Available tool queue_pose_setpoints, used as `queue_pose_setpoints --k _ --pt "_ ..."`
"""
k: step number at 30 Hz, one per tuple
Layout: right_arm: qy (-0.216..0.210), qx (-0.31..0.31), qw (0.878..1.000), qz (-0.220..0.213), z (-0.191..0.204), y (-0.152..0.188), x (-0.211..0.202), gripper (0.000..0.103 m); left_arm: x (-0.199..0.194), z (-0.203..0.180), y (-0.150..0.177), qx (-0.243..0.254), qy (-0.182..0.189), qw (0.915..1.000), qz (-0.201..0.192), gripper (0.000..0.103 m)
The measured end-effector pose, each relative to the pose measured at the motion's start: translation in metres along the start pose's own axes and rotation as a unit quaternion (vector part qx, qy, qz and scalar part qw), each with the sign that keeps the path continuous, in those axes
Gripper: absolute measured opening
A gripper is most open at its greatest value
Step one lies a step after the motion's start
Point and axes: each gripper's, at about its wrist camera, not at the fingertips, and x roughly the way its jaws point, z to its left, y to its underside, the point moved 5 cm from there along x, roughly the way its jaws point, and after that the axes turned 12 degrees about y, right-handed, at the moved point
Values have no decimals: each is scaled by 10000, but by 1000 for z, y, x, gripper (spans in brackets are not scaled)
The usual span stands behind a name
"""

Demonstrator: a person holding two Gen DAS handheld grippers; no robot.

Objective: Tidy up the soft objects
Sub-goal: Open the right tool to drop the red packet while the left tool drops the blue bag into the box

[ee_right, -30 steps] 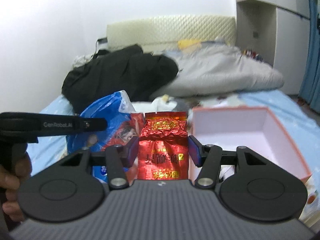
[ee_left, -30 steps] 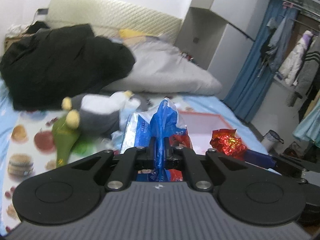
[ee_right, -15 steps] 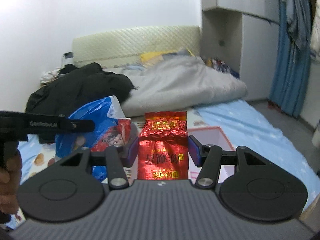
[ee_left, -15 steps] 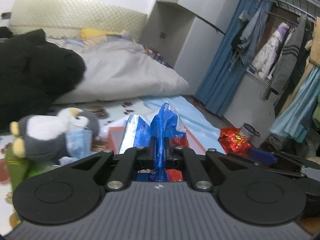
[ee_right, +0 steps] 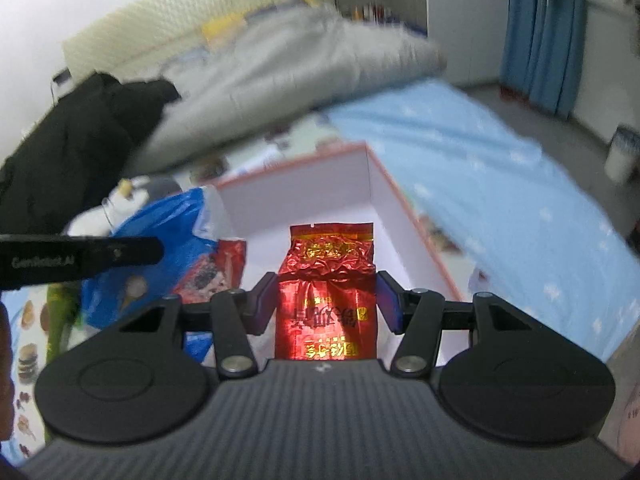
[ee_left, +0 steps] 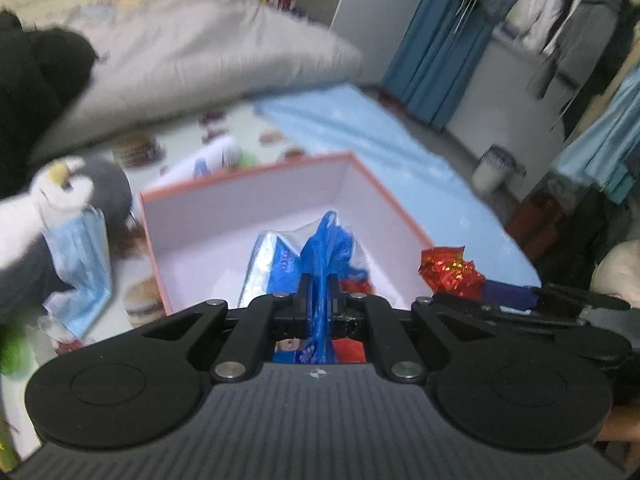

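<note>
My left gripper (ee_left: 319, 296) is shut on a blue snack bag (ee_left: 326, 252) and holds it over the open pink box (ee_left: 248, 216). My right gripper (ee_right: 326, 300) is shut on a red foil packet (ee_right: 328, 284), held upright above the same box (ee_right: 412, 224). The blue bag also shows at the left of the right wrist view (ee_right: 160, 256), and the red packet at the right of the left wrist view (ee_left: 450, 272). The box's inside looks bare white.
A penguin plush (ee_left: 52, 216) with a blue face mask (ee_left: 82, 256) lies left of the box. A grey duvet (ee_left: 192, 48) and black clothes (ee_left: 36, 76) fill the bed's far side. A green item (ee_right: 60, 312) lies at the left. A blue sheet (ee_right: 500, 184) covers the right.
Both grippers have tilted down and moved forward over the pink box, each still holding its packet. The box now fills the middle of both views.
</note>
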Motion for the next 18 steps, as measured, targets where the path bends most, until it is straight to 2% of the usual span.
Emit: queue_pose_setpoints --k 4,7,11,12,18 --pt "43 -100 9991 410 -2 15 29 56 29 10 4 -165 -36 9994 307 7" --pt "-51 30 9986 531 -9 20 37 56 43 10 9 -127 -50 9989 440 7" --pt "-178 1 9983 563 -12 24 36 57 51 12 14 -288 -20 9981 544 8" --pt "-207 47 9981 585 -13 23 36 61 51 13 15 -292 -2 9980 558 8" --pt "-282 216 9987 374 -18 14 21 62 28 7 17 -80 -18 9989 455 9"
